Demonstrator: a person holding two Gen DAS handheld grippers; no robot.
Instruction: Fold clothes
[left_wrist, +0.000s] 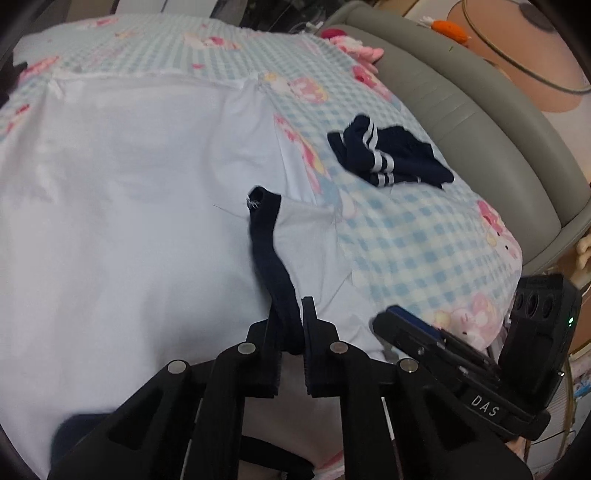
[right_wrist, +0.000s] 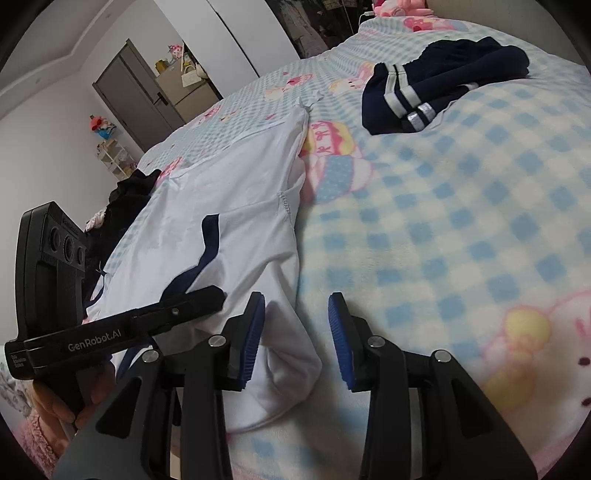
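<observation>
Strip (left_wrist: 271, 258) of navy cloth pinched in left gripper (left_wrist: 291, 325).

The soft fleece blanket (right_wrist: 461, 229) was light blue and cream check with pink cartoon bunnies. The smooth cotton shirt (left_wrist: 129, 206) was plain white with navy trim (left_wrist: 271, 254). The crumpled knit garment (left_wrist: 391, 155) was navy with white stripes.
</observation>
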